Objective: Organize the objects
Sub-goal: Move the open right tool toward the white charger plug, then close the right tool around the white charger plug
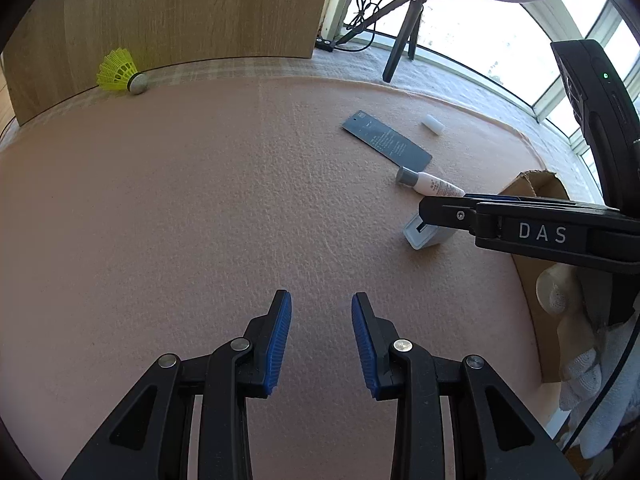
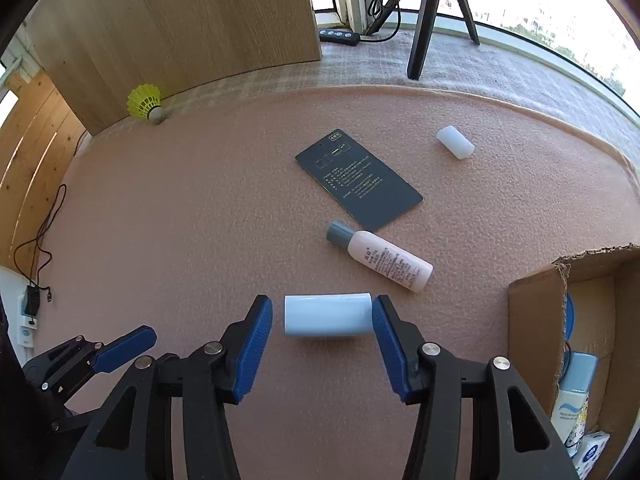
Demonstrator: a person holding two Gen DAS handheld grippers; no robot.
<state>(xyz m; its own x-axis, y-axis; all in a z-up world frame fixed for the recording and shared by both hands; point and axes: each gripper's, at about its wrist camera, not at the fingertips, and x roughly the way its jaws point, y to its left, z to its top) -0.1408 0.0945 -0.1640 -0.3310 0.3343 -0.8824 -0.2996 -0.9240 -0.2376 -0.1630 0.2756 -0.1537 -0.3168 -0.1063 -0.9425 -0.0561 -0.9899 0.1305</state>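
A pale blue block (image 2: pixel 327 315) lies on the pink mat between the open fingers of my right gripper (image 2: pixel 323 320); the right pad touches its end, the left pad stands a little off. It also shows in the left wrist view (image 1: pixel 426 236) under the right gripper (image 1: pixel 444 208). Beyond lie a pink bottle with a grey cap (image 2: pixel 380 261), a dark card (image 2: pixel 358 179), a small white cylinder (image 2: pixel 455 142) and a yellow shuttlecock (image 2: pixel 146 103). My left gripper (image 1: pixel 321 308) is open and empty over bare mat.
A cardboard box (image 2: pixel 536 320) at the right holds a tube and small packs. A wooden panel (image 2: pixel 180 20) stands at the back left. A tripod (image 2: pixel 424 20) and power strip (image 2: pixel 339 36) sit near the window. Cables hang at the left edge.
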